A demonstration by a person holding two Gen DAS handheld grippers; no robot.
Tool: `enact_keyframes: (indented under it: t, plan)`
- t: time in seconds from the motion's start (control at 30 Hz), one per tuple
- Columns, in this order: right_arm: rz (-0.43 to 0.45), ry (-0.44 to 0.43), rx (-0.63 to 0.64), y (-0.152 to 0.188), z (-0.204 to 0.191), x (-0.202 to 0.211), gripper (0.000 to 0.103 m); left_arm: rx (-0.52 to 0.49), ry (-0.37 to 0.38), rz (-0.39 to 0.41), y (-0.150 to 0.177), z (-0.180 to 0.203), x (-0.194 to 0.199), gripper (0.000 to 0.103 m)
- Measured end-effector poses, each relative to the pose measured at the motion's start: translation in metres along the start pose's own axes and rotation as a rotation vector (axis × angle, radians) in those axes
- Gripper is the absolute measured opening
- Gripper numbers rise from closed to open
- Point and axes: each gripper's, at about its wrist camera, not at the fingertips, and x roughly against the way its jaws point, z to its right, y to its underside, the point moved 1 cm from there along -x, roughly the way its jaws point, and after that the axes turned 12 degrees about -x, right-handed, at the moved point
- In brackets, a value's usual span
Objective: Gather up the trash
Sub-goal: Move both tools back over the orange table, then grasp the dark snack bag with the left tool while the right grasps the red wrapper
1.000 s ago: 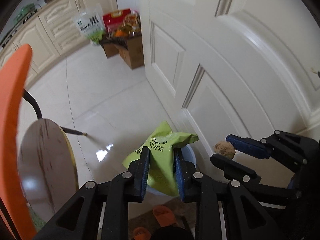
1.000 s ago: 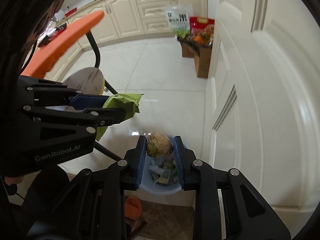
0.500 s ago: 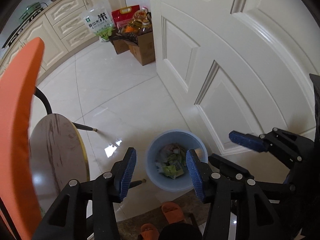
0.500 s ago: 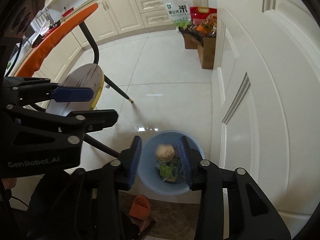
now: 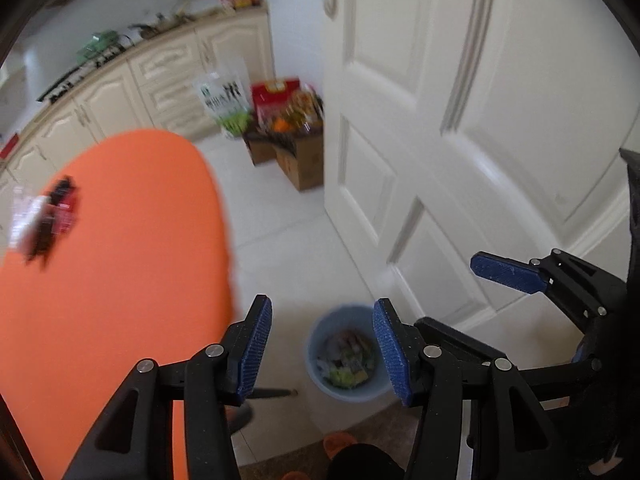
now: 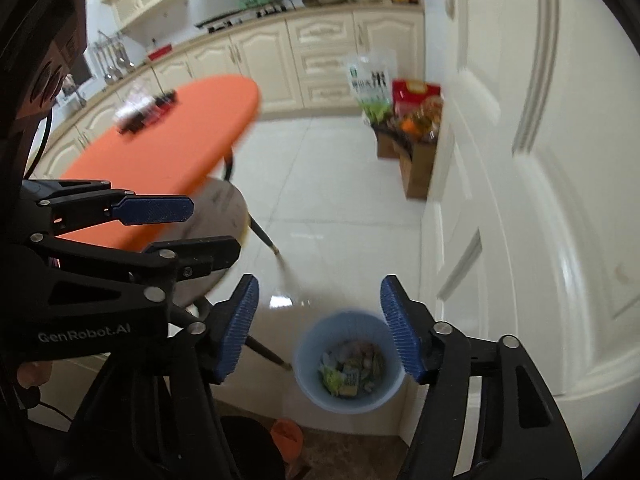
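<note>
My left fingers (image 5: 322, 350) and right fingers (image 6: 320, 328) are both spread apart and hold nothing, above the blue bin (image 6: 347, 394) of wrappers on the floor (image 6: 332, 184) beside the white door (image 6: 540, 184).

Kitchen with glossy white floor tiles (image 6: 332, 184), cream cabinets (image 6: 260, 60) along the back under a cluttered counter (image 6: 320, 6), big white panelled door (image 6: 540, 160) on the right, cardboard boxes (image 6: 416, 160) of groceries beside it, daylight glare on the floor
</note>
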Motion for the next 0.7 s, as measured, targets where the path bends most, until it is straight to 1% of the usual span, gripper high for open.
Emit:
enact_keyframes:
  t: [0.07,0.17,0.2,0.23,0.3,0.33,0.37,0.47,0.57,0.63,0.7]
  plan:
    - [0.029,-0.022,0.024,-0.010,-0.021,0.010,0.067,0.026,-0.040,0.052,0.011,-0.022,0.031,0.057]
    - [0.062,-0.055,0.075,-0.030,-0.063,0.018,0.069,0.062,-0.087,0.099,0.027,-0.054,0.062,0.062]
    - [0.067,-0.065,0.088,-0.035,-0.074,0.018,0.069,0.074,-0.105,0.110,0.033,-0.065,0.071,0.063]
    - [0.078,-0.078,0.104,-0.042,-0.089,0.017,0.069,0.088,-0.140,0.119,0.040,-0.081,0.081,0.064]
    - [0.082,-0.096,0.141,-0.052,-0.117,0.011,0.073,0.110,-0.193,0.126,0.050,-0.103,0.093,0.065]
    - [0.085,-0.103,0.162,-0.058,-0.131,0.006,0.078,0.127,-0.220,0.128,0.057,-0.116,0.099,0.065]
    - [0.084,-0.105,0.178,-0.062,-0.142,0.001,0.079,0.147,-0.242,0.129,0.065,-0.132,0.103,0.065]
    - [0.058,-0.130,0.214,-0.077,-0.176,-0.024,0.079,0.197,-0.291,0.116,0.082,-0.174,0.101,0.065]
    - [0.020,-0.139,0.234,-0.093,-0.201,-0.056,0.079,0.233,-0.320,0.070,0.094,-0.213,0.088,0.065]
    - [-0.004,-0.135,0.248,-0.106,-0.217,-0.081,0.079,0.244,-0.314,0.045,0.087,-0.234,0.070,0.065]
    - [-0.025,-0.135,0.246,-0.115,-0.225,-0.105,0.079,0.237,-0.317,0.023,0.084,-0.248,0.054,0.065]
